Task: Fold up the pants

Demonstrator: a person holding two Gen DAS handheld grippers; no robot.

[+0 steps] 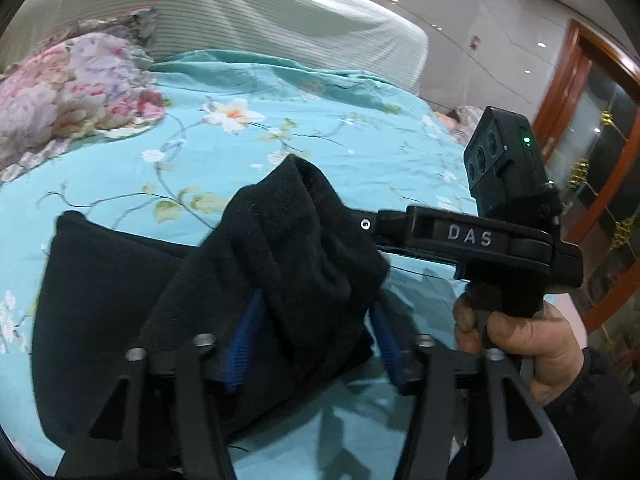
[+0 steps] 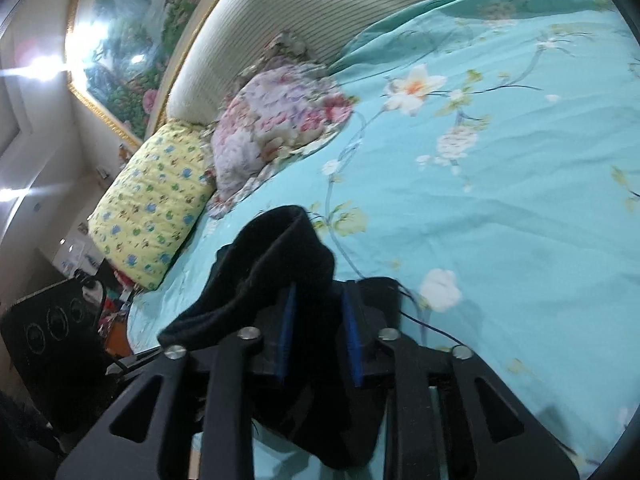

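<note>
Black pants [image 1: 280, 264] bunch between both parted grippers, left [image 1: 312, 344] and right [image 2: 318, 332], fingers loose around the cloth, above the turquoise bed [image 1: 320, 152].

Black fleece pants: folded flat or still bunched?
Bunched. The black fleece pants hump up between the left gripper's parted blue pads, not flat on the turquoise floral bedsheet.

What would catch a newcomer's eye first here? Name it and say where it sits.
The black pants, bunched up between both grippers, dark against the turquoise flowered bedspread. The left gripper and right gripper each stand open around the cloth. Beyond lie a pink floral pillow and a yellow pillow by the headboard.
</note>
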